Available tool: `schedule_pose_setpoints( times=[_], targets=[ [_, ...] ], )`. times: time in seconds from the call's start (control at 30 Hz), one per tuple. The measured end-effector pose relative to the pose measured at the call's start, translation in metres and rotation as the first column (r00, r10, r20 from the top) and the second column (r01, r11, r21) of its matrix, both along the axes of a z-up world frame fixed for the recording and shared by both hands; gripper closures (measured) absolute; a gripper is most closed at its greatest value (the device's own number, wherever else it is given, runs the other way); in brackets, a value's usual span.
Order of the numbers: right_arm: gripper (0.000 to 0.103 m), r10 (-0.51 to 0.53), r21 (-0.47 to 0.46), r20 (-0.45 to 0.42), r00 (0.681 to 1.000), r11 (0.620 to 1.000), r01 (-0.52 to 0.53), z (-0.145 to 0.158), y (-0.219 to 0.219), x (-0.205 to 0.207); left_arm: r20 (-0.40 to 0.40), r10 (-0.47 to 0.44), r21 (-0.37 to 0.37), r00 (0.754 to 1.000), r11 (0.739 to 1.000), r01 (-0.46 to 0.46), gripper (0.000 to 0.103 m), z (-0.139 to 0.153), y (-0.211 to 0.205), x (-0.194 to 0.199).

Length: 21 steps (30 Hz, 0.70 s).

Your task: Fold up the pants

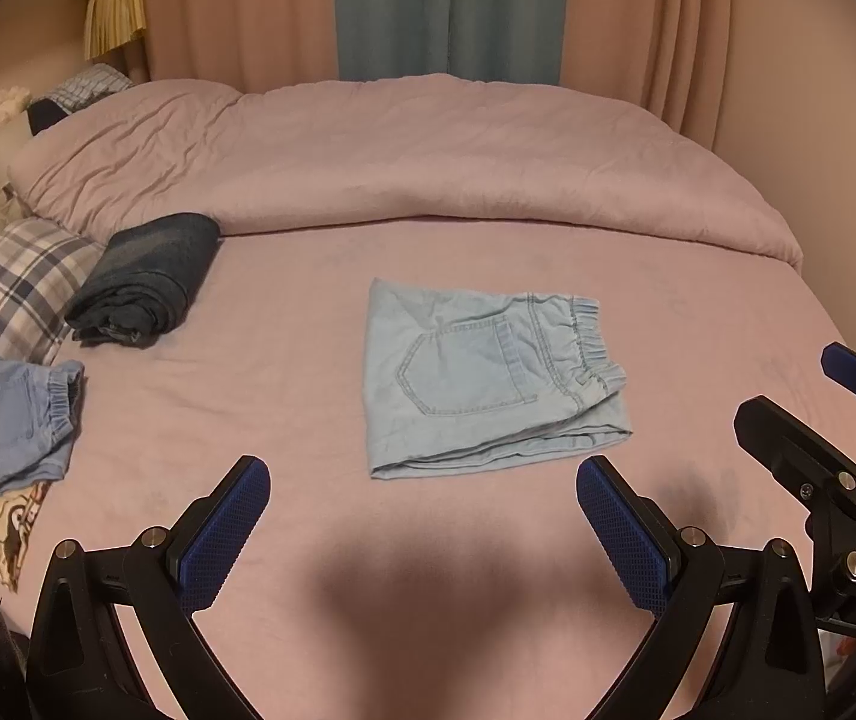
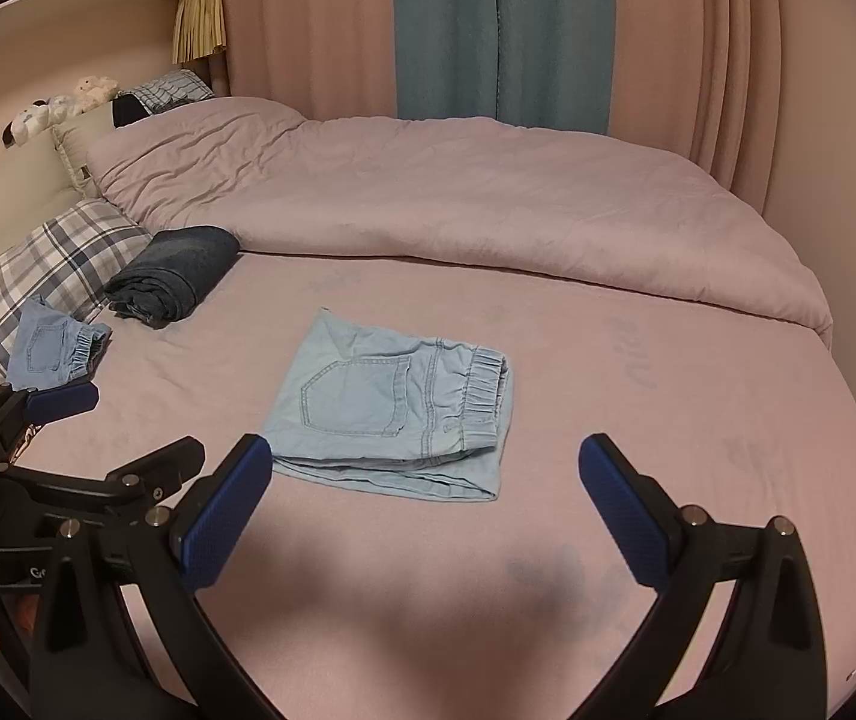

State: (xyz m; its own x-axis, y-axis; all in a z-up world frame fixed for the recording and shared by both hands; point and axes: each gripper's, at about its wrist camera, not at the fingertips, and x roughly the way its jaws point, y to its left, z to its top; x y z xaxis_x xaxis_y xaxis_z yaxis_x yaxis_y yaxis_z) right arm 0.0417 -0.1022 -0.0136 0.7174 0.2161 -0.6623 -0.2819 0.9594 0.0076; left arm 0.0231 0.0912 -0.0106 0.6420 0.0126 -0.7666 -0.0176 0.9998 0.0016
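While light-blue pants (image 1: 488, 378) lie folded flat mid-bed (image 1: 698, 324), elastic waistband to right, I hold left gripper (image 1: 422, 531) and right gripper (image 2: 425, 510) spread wide, empty, just short of near hem. Dark folded jeans (image 1: 149, 279) far left by plaid pillow (image 1: 14, 288).

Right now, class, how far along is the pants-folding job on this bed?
Done: the light blue denim pants lie folded into a flat rectangle on the pink bedsheet; a dark denim bundle and a smaller blue folded pair sit by the plaid pillow. In hand: nothing; left gripper and right gripper are open, empty. Left: perhaps moving the pants aside.
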Motion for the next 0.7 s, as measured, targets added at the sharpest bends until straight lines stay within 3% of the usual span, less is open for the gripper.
schedule_pose_setpoints(
  times=[0.7],
  targets=[
    [0.000, -0.009, 0.000, -0.019, 1.000, 1.000, 0.009, -0.0063, 0.0043, 0.0024, -0.019, 0.005, -0.001, 1.000, 1.000, -0.005, 0.002, -0.0085, -0.0008, 0.0063]
  ],
)
